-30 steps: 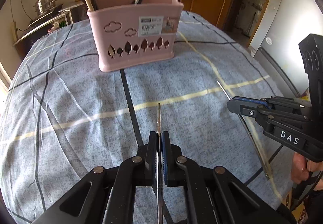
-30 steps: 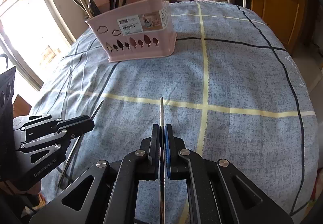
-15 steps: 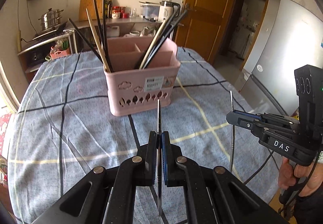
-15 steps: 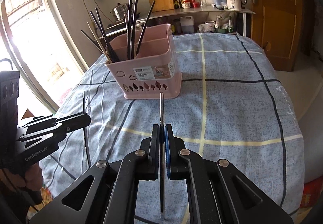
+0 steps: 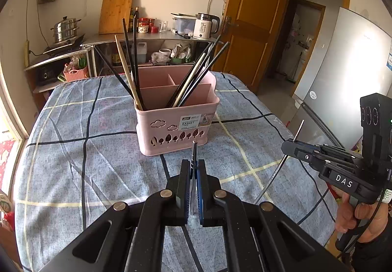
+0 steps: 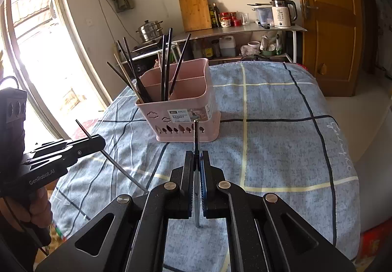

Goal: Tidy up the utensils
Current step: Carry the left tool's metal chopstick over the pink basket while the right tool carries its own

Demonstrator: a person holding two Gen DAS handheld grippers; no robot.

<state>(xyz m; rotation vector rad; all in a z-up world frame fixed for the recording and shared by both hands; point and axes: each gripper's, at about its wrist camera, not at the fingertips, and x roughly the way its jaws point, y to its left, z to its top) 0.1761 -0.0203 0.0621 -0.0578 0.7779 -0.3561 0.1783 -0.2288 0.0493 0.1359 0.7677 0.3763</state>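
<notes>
Chopsticks, two loose pieces, one per gripper. Lower ends of both run behind the finger linkages and are partly hidden; whether each is round or square in section cannot be made out.

Item 1: metal chopstick (image 5: 194,153), thin, grey, clamped between the closed pads of the left gripper (image 5: 194,170). Long axis runs along the fingers, tip protruding toward the basket. Seen from the right wrist camera it stands slanted, upper end toward the window, lower end toward the cloth.

Item 2: second metal chopstick (image 6: 195,136), same make, pinched by the fully closed right gripper (image 6: 196,161); tip forward, tail showing below the pads. From the left wrist camera it leans steeply, upper end raised.

Item 3: pink basket (image 5: 176,122), divided into compartments, cloud and tree cut-outs, paper label on the front wall. Holds dark chopsticks (image 5: 133,56) and one pale wooden one, fanned outward. Stands on the blue checked tablecloth (image 5: 73,154), ahead of both grippers, apart from either tip.

Both held pieces hang above the cloth.
</notes>
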